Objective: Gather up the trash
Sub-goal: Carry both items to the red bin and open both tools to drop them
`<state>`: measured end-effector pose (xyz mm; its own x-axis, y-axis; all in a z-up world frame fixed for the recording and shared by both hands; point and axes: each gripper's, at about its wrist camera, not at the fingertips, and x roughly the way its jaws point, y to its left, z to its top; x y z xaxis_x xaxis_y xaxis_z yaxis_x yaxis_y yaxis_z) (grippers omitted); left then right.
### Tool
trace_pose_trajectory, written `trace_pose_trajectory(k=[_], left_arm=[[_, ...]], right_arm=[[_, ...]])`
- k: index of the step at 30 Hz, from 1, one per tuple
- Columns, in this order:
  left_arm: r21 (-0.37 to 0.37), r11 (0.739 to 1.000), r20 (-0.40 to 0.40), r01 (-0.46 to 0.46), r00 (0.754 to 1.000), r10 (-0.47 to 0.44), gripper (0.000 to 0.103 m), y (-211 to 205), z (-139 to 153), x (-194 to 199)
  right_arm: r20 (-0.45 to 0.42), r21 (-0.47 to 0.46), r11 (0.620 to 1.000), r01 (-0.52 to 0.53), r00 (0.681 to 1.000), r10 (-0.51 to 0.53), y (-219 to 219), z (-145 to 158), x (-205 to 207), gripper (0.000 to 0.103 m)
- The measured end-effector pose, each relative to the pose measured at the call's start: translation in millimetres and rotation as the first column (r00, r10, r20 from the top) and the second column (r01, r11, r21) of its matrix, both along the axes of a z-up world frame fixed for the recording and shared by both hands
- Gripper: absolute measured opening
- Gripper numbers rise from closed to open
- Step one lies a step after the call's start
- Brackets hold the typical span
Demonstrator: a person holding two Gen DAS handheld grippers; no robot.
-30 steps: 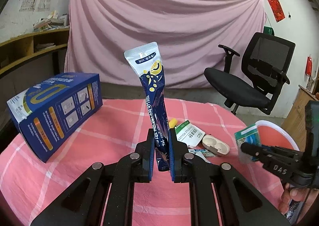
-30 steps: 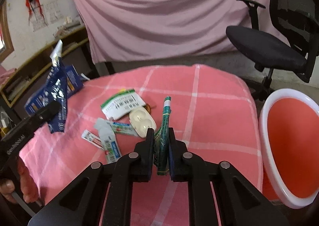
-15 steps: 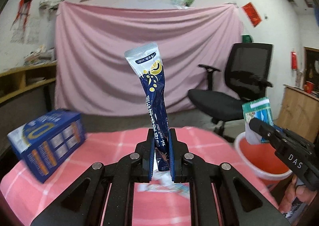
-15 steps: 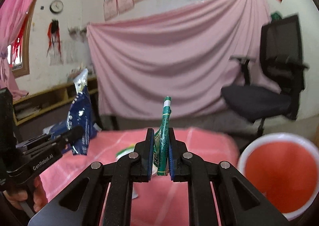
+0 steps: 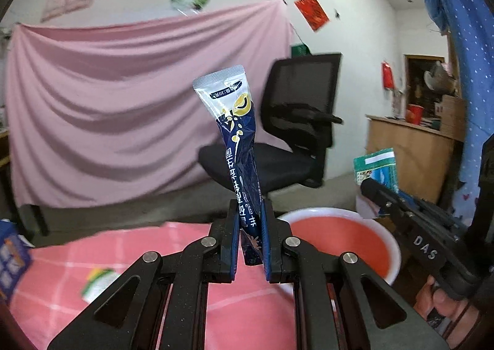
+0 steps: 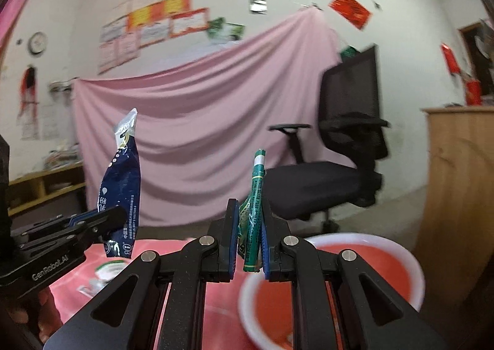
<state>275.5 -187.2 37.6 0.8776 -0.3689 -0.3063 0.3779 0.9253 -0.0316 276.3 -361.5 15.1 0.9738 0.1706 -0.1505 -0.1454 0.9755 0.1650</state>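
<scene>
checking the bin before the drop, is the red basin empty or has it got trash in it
Cannot tell. The basin shows bare red inside where visible, but the right gripper hides part of its bottom and the frames are blurred.

My left gripper (image 5: 249, 238) and right gripper (image 6: 249, 242) are matte black linkages with silver rivets and blue finger pads (image 5: 266, 245); white lettering reads "GenRobot.AI" and "DAS" beside the rivets.

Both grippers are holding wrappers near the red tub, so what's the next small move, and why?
Probably carry the right gripper forward over the red tub, then open it. Its green wrapper is clamped upright, and the tub sits just below and ahead.
</scene>
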Motion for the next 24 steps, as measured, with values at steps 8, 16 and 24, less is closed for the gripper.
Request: trace_pose_trajectory(k=[8, 16, 24], left_arm=[[-0.027, 0.994, -0.18, 0.107, 0.978, -0.11, 0.01, -49.9, -10.7, 49.0], [-0.042, 0.991, -0.313, 0.13, 0.94, -0.137, 0.01, -66.9, -26.1, 82.6], [-0.078, 0.991, -0.382, 0.11, 0.915, -0.132, 0.015, -60.1, -33.7, 94.2]], right_arm=[[-0.162, 0.078, 0.988, 0.133, 0.98, -0.119, -47.1, -20.3, 22.1, 0.014], [-0.285, 0.116, 0.977, 0.182, 0.948, -0.143, -66.3, -40.9, 35.9, 0.017], [-0.327, 0.11, 0.975, 0.193, 0.933, -0.148, -67.4, -45.4, 40.6, 0.028]])
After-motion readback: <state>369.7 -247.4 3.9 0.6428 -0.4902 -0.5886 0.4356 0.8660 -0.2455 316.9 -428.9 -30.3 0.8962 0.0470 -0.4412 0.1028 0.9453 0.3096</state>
